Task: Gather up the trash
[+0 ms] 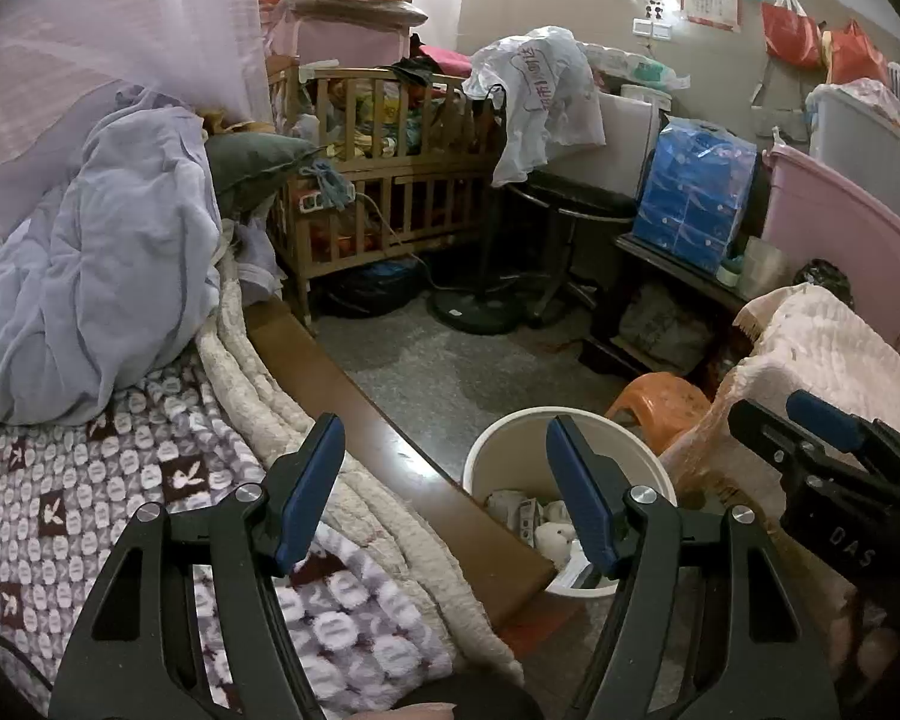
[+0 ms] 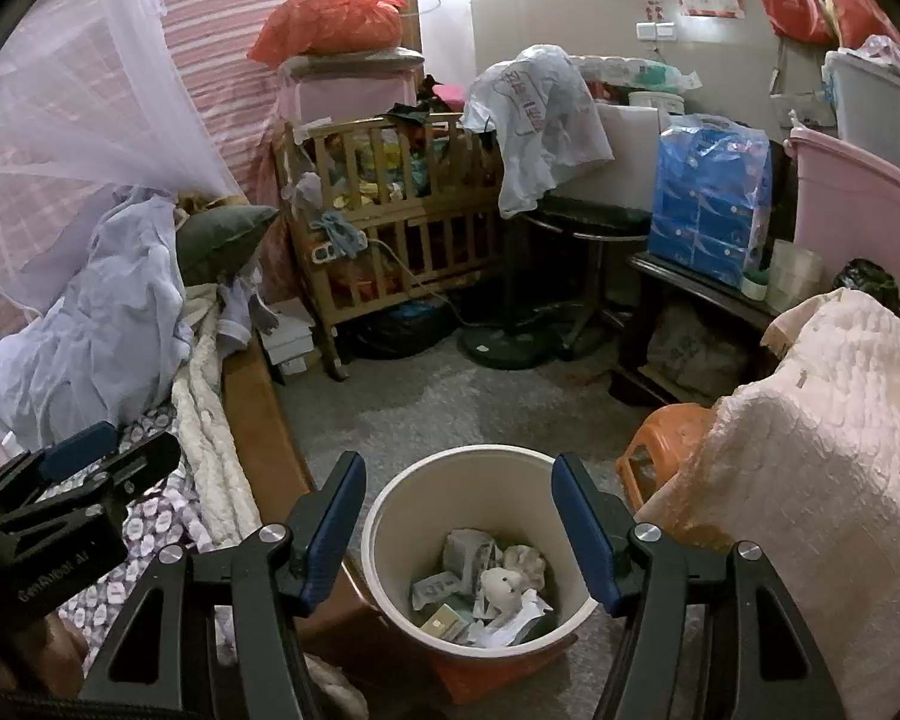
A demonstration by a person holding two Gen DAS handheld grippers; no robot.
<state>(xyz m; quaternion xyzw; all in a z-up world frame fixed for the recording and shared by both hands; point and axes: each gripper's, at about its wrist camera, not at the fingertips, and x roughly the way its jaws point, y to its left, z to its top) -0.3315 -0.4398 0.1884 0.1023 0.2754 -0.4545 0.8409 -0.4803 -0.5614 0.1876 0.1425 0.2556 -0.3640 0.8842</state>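
A cream trash bucket (image 2: 390,516) stands on the floor by the bed's corner, holding crumpled paper, small cartons and wrappers (image 2: 486,588). It also shows in the left wrist view (image 1: 492,456), partly hidden behind the bed frame. My right gripper (image 2: 456,486) is open and empty, held above the bucket's mouth. My left gripper (image 1: 444,450) is open and empty, held over the bed's edge to the left of the bucket. Each gripper shows at the edge of the other's view.
The bed with a patterned blanket (image 1: 90,480) and a wooden frame (image 1: 354,402) lies to the left. An orange stool (image 2: 660,444) and a pink quilted cover (image 2: 810,450) stand right of the bucket. A wooden crib (image 2: 402,216), a fan base (image 2: 498,348) and a low table (image 2: 702,294) stand behind.
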